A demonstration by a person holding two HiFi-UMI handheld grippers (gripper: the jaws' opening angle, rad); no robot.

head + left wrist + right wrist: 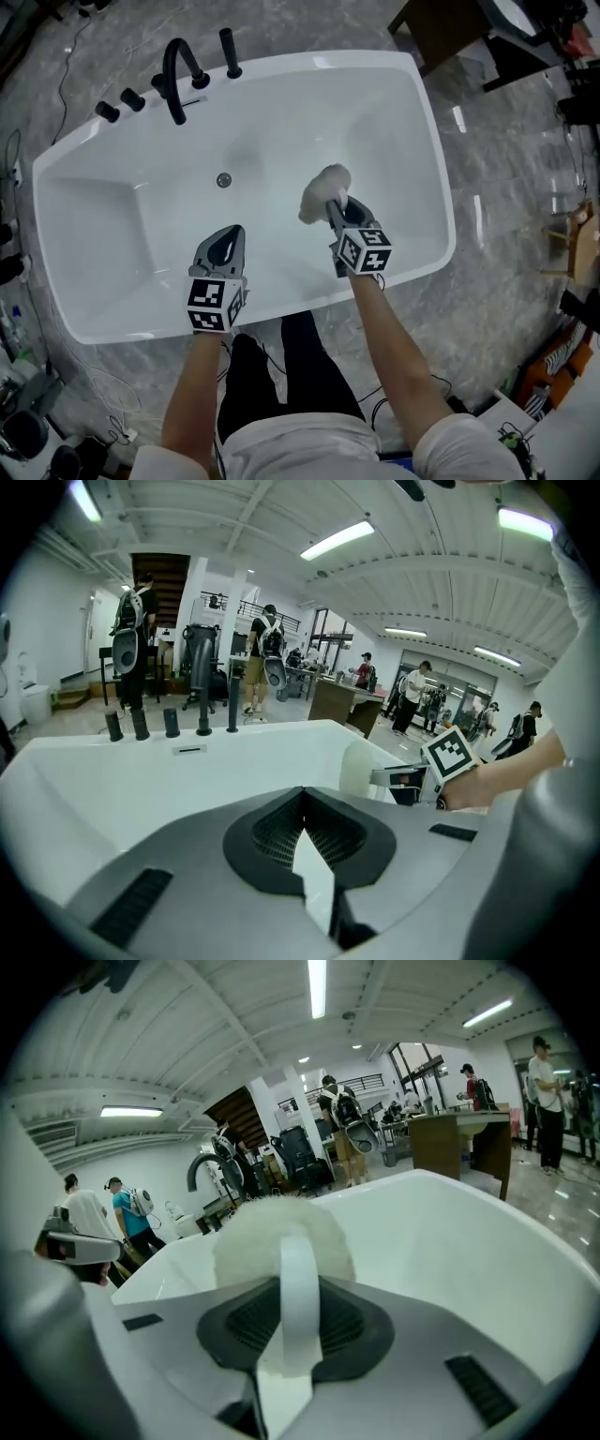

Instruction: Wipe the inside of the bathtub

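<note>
The faucet (176,75) stands on the bathtub's (309,62) far rim, at the left. The drain (223,180) lies inside, with the sponge (323,192) to its right, in the right gripper (331,208). The left gripper (235,232) is nearer, left.

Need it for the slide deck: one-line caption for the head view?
Right hand-held gripper holds a fluffy white pad inside the tub; left hand-held gripper, shut and empty, beside it.

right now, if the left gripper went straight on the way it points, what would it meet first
Probably the far inner wall of the glossy white bathtub, below the black taps. Nothing nearer lies before the left gripper, though depth is unclear.
</note>
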